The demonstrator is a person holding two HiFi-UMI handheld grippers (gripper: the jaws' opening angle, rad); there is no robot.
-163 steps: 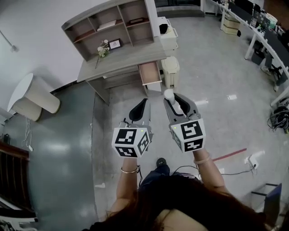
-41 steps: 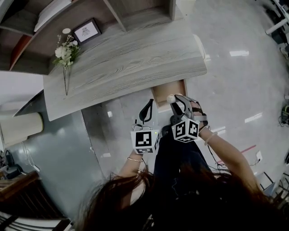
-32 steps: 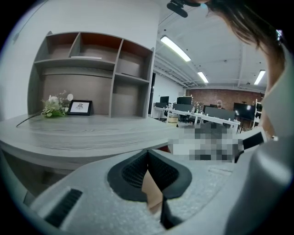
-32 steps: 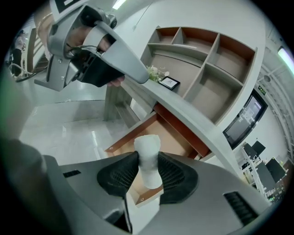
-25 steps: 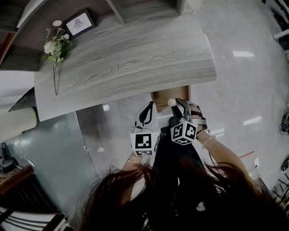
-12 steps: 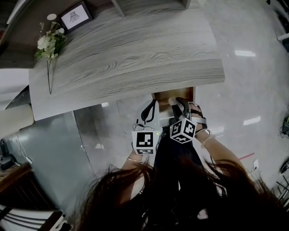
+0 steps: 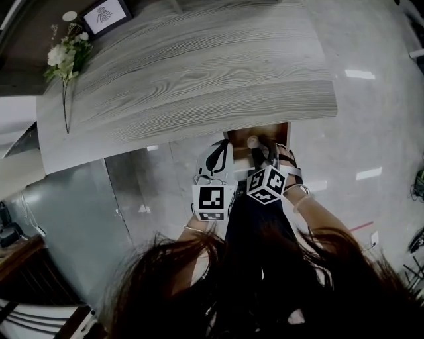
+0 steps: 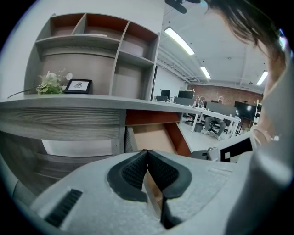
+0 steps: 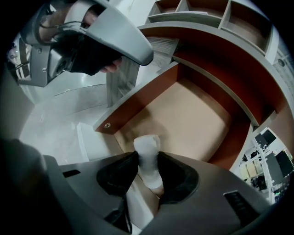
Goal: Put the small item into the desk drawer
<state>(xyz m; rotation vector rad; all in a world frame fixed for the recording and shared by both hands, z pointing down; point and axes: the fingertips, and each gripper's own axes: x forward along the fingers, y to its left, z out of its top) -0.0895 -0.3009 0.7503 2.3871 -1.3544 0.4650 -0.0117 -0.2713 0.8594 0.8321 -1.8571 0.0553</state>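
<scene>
The small item (image 9: 148, 156) is a white, rounded piece standing between the pads of my right gripper (image 9: 148, 167). The pads still touch its sides while the jaws are opening. It hangs over the near end of the open desk drawer (image 9: 193, 119), whose tan floor is bare. In the head view the item (image 7: 252, 141) and right gripper (image 7: 255, 145) are above the drawer (image 7: 237, 137) under the desk's front edge. My left gripper (image 7: 217, 159) is just left of the drawer, shut with nothing in it (image 8: 147, 158).
The grey wood-grain desk (image 7: 185, 73) spreads above the drawer. A flower sprig (image 7: 66, 56) and a small framed picture (image 7: 104, 12) stand at its back left, under a shelf unit (image 8: 92, 41). Glossy floor lies to the right. The person's hair fills the bottom of the head view.
Both grippers have moved forward toward the desk. The right gripper has carried the white item over the open drawer. The left gripper stays shut beside it.
</scene>
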